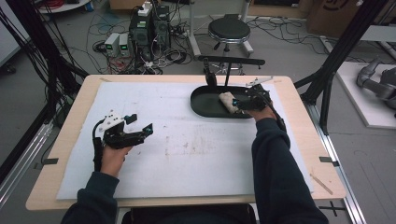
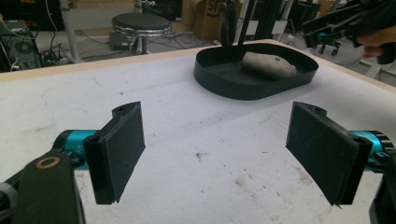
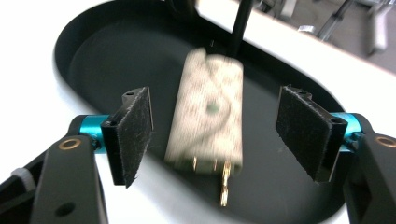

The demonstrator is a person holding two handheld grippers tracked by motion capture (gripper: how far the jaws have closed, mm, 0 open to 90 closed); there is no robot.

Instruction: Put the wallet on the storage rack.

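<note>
Right hand-held gripper (image 3: pixel 215 135) above the black oval plastic tray (image 1: pixel 201 105) at the far right of the white-covered counter (image 1: pixel 187 154); its jaws stand apart on either side of the beige rectangular plug adapter with gold prongs (image 3: pixel 208 112), pads clear of it. The adapter lies in the tray. Left hand-held gripper (image 2: pixel 215 149), jaws wide open and empty, hovers over the counter's left part, well apart from the tray.

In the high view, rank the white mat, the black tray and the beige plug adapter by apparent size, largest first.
1. white mat, covering most of the tabletop
2. black tray
3. beige plug adapter, lying inside the tray
</note>
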